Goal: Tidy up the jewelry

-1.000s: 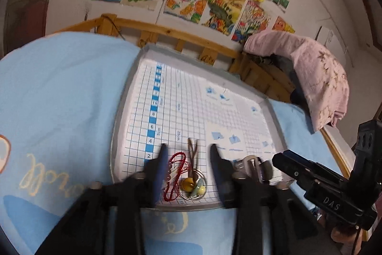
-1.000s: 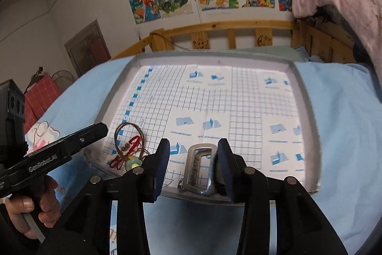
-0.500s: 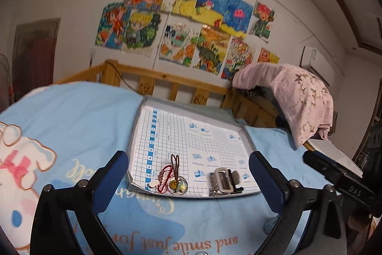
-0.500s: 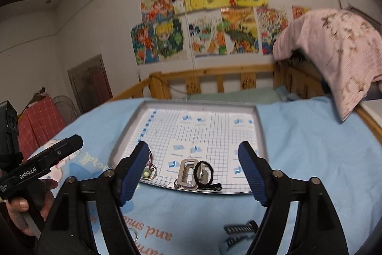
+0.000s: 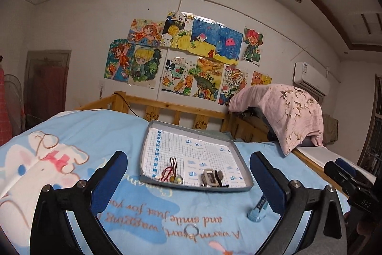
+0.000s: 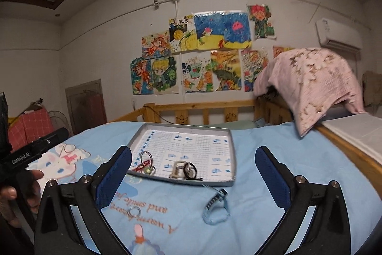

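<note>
Above blue bedsheet (image 5: 100, 135), left gripper (image 5: 188, 173) jaws spread empty; right gripper (image 6: 193, 166) jaws just opened, empty.

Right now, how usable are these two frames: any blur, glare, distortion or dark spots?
Left wrist view: sharp enough, heavy fisheye bowing, black corners, dim warm light; tray contents small. Right wrist view: softer, motion blur on the pink blanket and blue hair clip; no strong glare in either.
</note>
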A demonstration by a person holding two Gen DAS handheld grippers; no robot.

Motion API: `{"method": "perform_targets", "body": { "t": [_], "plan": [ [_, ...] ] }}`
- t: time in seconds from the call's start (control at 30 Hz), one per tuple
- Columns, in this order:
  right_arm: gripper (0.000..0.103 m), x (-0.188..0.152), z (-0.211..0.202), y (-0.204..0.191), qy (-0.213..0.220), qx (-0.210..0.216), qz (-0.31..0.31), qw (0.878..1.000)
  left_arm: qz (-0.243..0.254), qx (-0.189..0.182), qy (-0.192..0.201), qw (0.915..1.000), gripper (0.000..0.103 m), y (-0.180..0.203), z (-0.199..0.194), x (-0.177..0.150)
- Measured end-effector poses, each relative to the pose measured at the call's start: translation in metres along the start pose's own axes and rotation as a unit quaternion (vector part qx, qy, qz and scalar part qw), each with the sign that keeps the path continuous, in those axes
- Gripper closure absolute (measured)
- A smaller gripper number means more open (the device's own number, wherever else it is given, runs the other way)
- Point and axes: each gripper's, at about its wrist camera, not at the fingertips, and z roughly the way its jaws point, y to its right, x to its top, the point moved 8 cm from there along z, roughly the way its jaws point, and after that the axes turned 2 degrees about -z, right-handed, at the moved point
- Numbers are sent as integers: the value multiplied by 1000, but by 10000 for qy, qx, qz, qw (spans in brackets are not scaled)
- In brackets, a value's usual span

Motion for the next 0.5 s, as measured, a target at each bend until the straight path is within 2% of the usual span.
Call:
{"method": "perform_targets", "body": {
  "t": [0.3, 0.5],
  "plan": [
    [2, -35, -59, -6, 19, -300, -68, 9995, 101, 273, 85, 9995, 0, 1, -47, -31],
    [2, -64, -74, -7, -279, -367, -11, 9989, 142, 370, -158, 9991, 0, 1, -62, -57]
  ]
}}
